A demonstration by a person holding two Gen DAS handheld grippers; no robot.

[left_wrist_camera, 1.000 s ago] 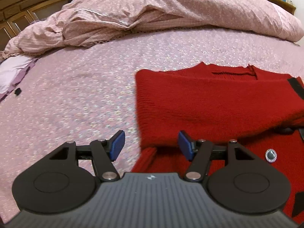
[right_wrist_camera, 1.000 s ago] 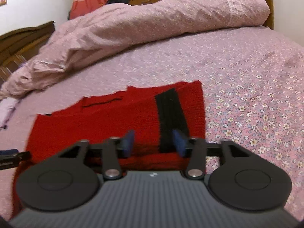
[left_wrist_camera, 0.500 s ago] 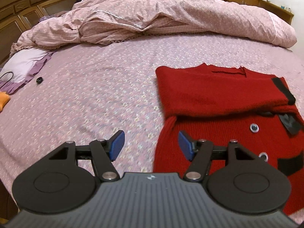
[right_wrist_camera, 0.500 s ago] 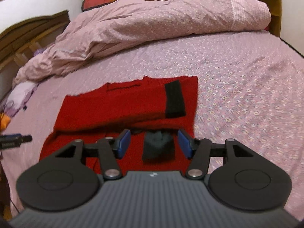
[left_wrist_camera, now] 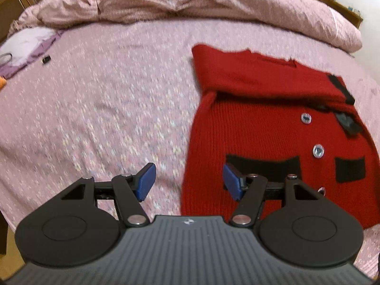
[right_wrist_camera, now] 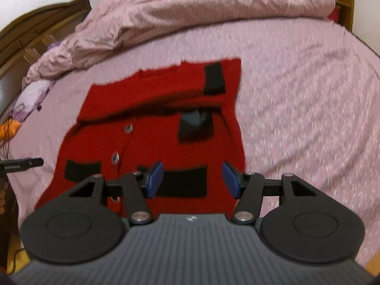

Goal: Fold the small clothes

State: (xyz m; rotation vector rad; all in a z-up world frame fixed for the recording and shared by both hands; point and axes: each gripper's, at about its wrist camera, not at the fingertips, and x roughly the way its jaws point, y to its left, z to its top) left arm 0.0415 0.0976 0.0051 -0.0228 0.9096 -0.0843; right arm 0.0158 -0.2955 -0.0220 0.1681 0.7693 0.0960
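Left claw [left_wrist_camera: 188,182] and right claw [right_wrist_camera: 192,179] hover agape above the cardigan [right_wrist_camera: 152,128].

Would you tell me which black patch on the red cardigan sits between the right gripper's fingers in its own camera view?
The wide black pocket band low on the cardigan; the other patches lie higher or further left.

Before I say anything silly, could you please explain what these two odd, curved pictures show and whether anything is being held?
Each picture comes from a wide-angle camera on a hand-held two-finger tool, looking forward along its blue-tipped fingers. One shows the left tool, the other the right tool. Both are open and hold nothing. Below them a red cardigan with black trim and silver buttons lies on a bed with a pink flowered sheet, its top part folded down. A rumpled quilt lies at the far end.
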